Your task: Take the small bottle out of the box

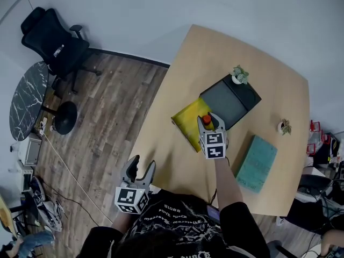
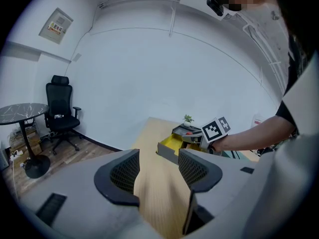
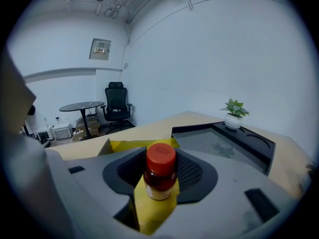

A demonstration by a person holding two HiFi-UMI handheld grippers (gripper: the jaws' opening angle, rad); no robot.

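**Small Bottle Extraction: Grip Stage**

**Object.** The small bottle (image 3: 160, 176) stands upright inside the yellow box (image 1: 185, 123), at the box's 3 o'clock side in the head view. It has a red screw cap, a dark amber body and a pale label band low on the body.

**Handling assessment.** The bottle is judged light and rigid. The wall is probably glass or hard plastic, so it is smooth and liable to slip or tip under uneven pressure. The recommended hold is on the cylindrical body just below the cap, with one pad on each side. The cap itself is narrower and could turn in the grip. A straight vertical lift should clear the box wall.

**Right gripper.** The right gripper (image 1: 210, 123) points down into the box. Its jaws are spread wide, with the bottle centred between them. Each pad appears to meet one side of the body. The right gripper view cannot confirm firm pressure, because the bottle itself hides the contact lines. The bottle's base is out of sight, so a lift cannot be confirmed.

**Left gripper.** The left gripper (image 2: 159, 168) is at 7 o'clock from the box, off the table (image 1: 177, 160) edge. Its jaws are spread and nothing is between them.

**Surroundings.** A dark tray (image 1: 231, 98) adjoins the box at 1 o'clock, and a potted plant (image 1: 239, 74) stands on its far corner. A teal book (image 1: 257, 163) lies at 4 o'clock, well apart.
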